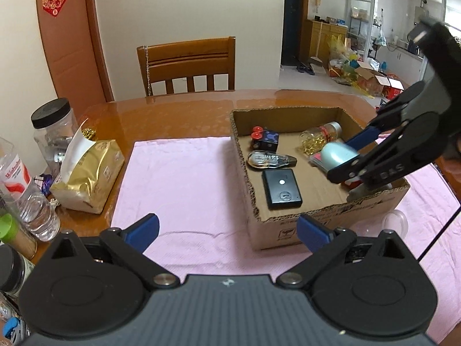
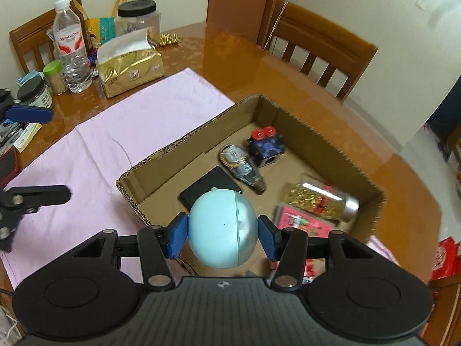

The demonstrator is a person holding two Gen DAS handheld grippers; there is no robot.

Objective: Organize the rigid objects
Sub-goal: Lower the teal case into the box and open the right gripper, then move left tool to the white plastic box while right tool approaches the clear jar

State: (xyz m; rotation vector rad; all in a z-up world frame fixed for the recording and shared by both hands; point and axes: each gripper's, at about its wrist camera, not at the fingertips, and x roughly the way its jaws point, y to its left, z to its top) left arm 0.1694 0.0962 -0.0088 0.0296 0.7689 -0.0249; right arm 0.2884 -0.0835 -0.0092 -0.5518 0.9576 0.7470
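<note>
1. The step in hand is judged to be a placing step: a pale blue ball (image 2: 222, 229) is carried over the cardboard box (image 2: 184, 144) to be set down with the things already gathered there.
2. The left tool (image 1: 227, 230) is seen with its jaws spread wide and nothing between them; only the pink cloth (image 1: 178, 178) and the near corner of the box lie ahead of it. No earlier picture is given, so nothing more is said of its jaws.
3. To the left of that tool, a gold tissue pack (image 1: 89, 173), a water bottle (image 1: 26, 190) and a black-lidded jar (image 1: 53, 124) are stood on the bench (image 1: 178, 115), well apart from the box.
4. Ahead and to the right of the left tool, the box is seen to hold a black flat device (image 1: 281, 189), a clear tape dispenser (image 1: 269, 159), a dark cube with red knobs (image 1: 263, 139) and a jar of gold pieces (image 1: 319, 138).
5. The right tool (image 2: 222, 238) is closed on the ball: both blue pads (image 2: 178, 238) press its sides, and it is held above the near end of the box, over the black device.
6. The next move is judged to call for lowering the ball into a bare patch of box floor before the pads are released, since a round thing may roll against its neighbours.
</note>
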